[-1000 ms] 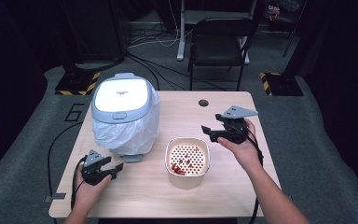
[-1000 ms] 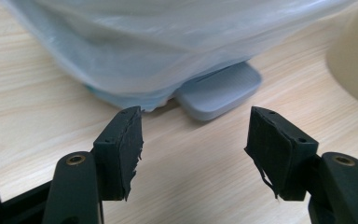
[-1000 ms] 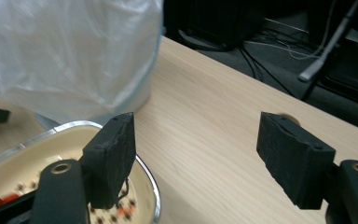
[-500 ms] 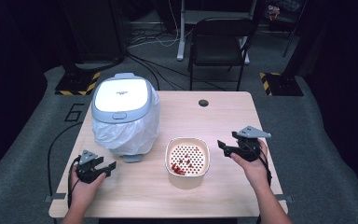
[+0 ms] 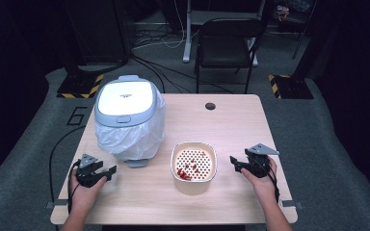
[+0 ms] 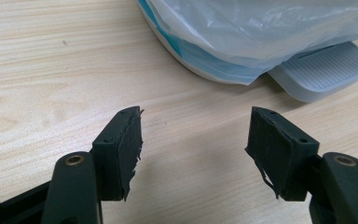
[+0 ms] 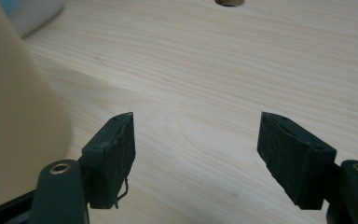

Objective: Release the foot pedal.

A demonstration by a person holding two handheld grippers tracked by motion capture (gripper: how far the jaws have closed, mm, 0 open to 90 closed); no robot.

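— On the table (image 5: 231, 120), what is sitting in the middle?

— A round strainer bowl (image 5: 193, 161) is sitting there, with little red bits (image 5: 188, 171) lying inside it. A bin (image 5: 127, 118) with a plastic bag is standing behind it, to the left.

— What are the tongs doing?

— The right gripper (image 5: 235, 162) is resting just beside the bowl, not touching it. Its jaws are gaping wide and holding nothing. The left gripper (image 5: 107, 171) is sitting near the bin's foot pedal (image 6: 324, 70), jaws wide too, holding nothing.
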